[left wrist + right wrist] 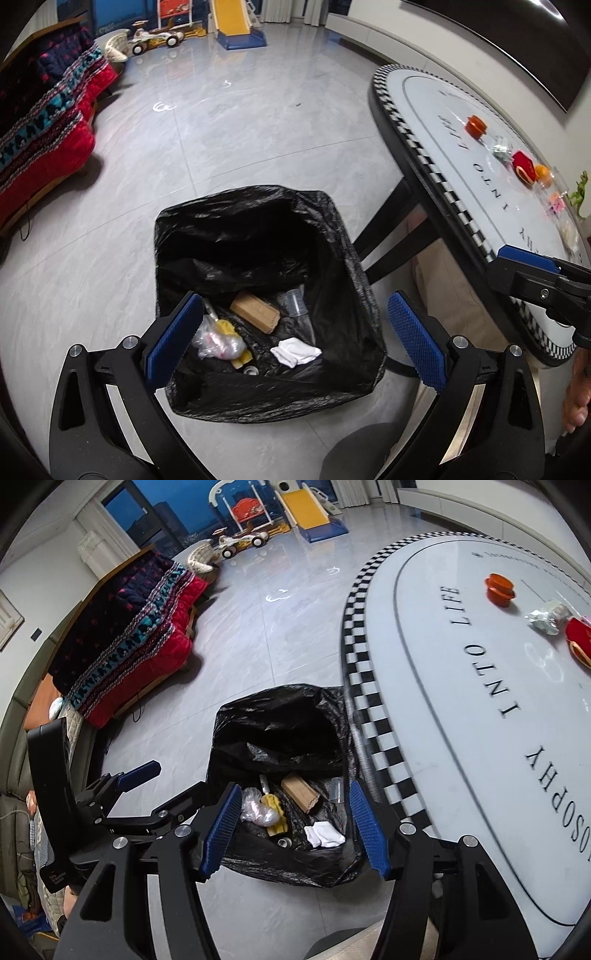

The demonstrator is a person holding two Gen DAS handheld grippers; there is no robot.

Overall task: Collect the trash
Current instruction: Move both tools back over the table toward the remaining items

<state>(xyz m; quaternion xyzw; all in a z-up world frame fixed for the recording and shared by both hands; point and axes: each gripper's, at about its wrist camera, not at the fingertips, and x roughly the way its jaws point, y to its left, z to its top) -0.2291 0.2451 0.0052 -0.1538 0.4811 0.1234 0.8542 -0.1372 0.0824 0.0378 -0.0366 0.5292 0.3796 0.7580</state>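
Both the left gripper (291, 336) and the right gripper (295, 825) hung with jaws spread wide and empty above the black trash bag (332, 236) on the floor beside the table (461, 701), which held an orange lid (500, 590) and a crumpled wrapper (546, 617).

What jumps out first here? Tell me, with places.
The black trash bag stands open on the floor beside the table, with cardboard and a white tissue inside. Both hand-held grippers, left and right, hover open above it. Orange cap and foil lie on the table.
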